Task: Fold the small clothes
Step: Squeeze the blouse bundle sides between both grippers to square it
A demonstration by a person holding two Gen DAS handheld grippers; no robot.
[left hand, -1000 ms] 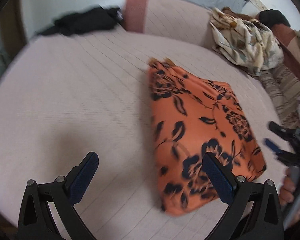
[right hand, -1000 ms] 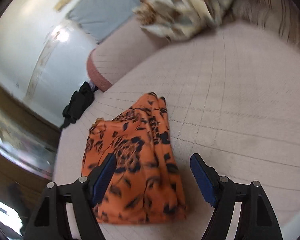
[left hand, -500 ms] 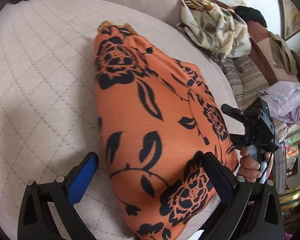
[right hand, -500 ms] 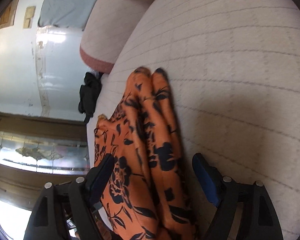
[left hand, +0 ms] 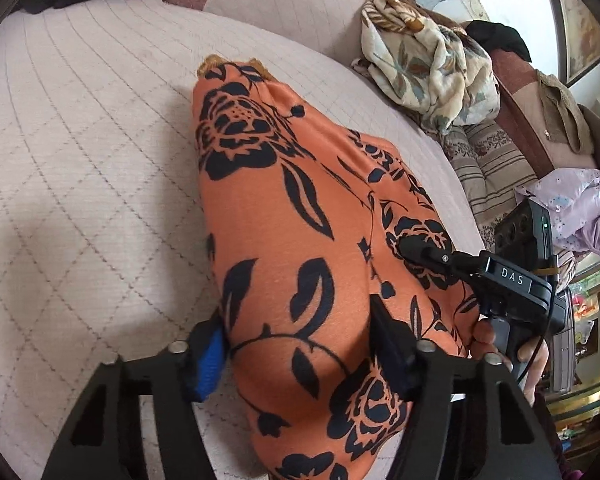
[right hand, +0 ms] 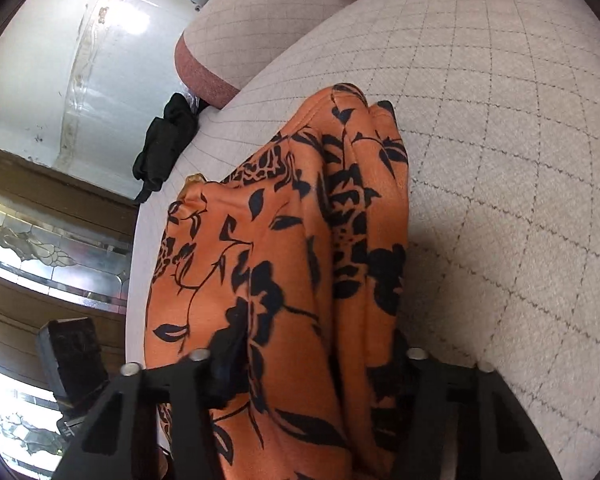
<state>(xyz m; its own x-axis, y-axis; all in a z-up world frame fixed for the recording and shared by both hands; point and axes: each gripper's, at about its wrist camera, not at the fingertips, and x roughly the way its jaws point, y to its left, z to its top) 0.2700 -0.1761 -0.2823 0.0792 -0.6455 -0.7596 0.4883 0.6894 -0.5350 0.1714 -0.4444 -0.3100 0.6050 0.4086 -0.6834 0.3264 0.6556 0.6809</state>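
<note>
An orange garment with black flowers (left hand: 284, 216) lies folded on the quilted pink bed (left hand: 80, 168). My left gripper (left hand: 300, 356) has closed in on its near end, with cloth bunched between the blue pads. My right gripper (right hand: 320, 364) has closed on the other near corner of the same garment (right hand: 268, 264). The right gripper also shows in the left wrist view (left hand: 460, 264), resting on the cloth's right edge. The pads of both are partly hidden by cloth.
A cream floral blanket (left hand: 428, 56) and striped and lilac cloths (left hand: 580, 208) are piled at the back right. A black garment (right hand: 164, 140) lies at the bed's far corner by a pink bolster (right hand: 204, 68). The bed's edge runs along the left of the right wrist view.
Both grippers moved in low over the near end of the orange garment and went from wide open to closed on its cloth.
</note>
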